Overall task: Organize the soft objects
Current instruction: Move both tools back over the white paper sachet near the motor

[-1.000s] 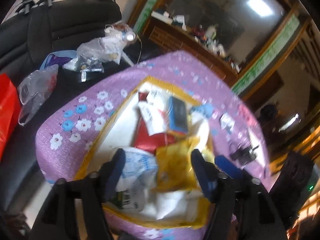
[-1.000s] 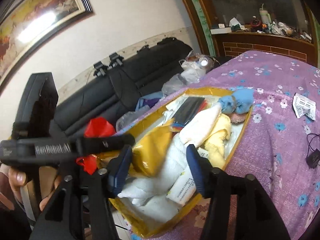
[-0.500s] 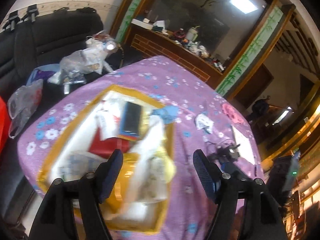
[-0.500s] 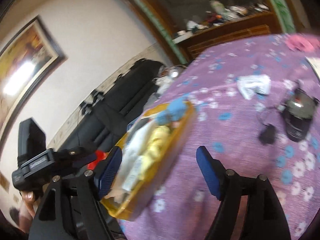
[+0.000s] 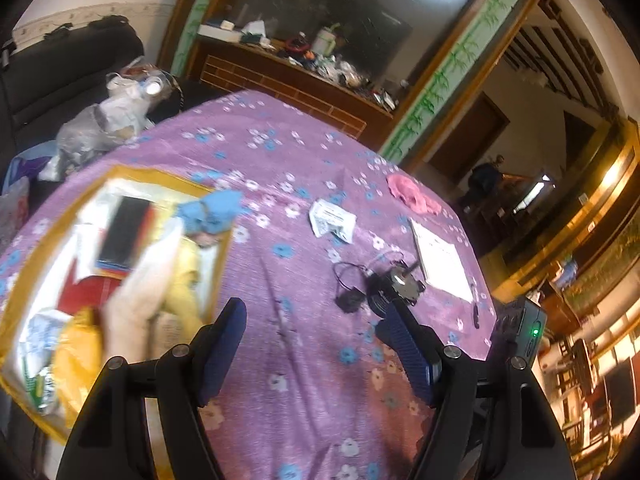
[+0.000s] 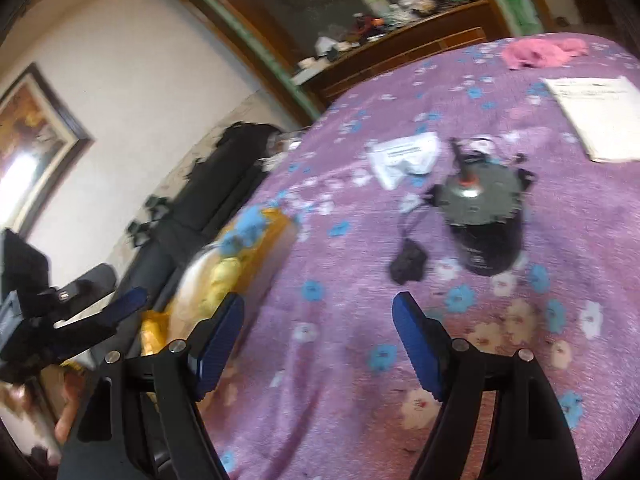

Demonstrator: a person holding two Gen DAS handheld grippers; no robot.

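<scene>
A yellow-rimmed bag (image 5: 132, 174) lies at the left of the purple flowered tablecloth (image 5: 296, 360), filled with white, yellow, red and blue soft items; a blue cloth (image 5: 210, 210) hangs over its rim. The bag also shows in the right wrist view (image 6: 276, 220). A pink cloth (image 5: 412, 196) lies at the far side of the table, also in the right wrist view (image 6: 536, 52). My left gripper (image 5: 312, 344) is open and empty above bare cloth right of the bag. My right gripper (image 6: 318, 340) is open and empty over the tablecloth (image 6: 540, 220).
A black round device with cable (image 5: 384, 288) (image 6: 480, 216), a crumpled white packet (image 5: 332, 220) (image 6: 404, 156) and a white sheet (image 5: 440, 260) (image 6: 596, 112) lie on the table. A black sofa (image 5: 60, 76) with plastic bags stands at the left, a cluttered wooden shelf (image 5: 296, 68) behind.
Both grippers have swung right, away from the bag toward the middle of the table. Both stay open and empty.
</scene>
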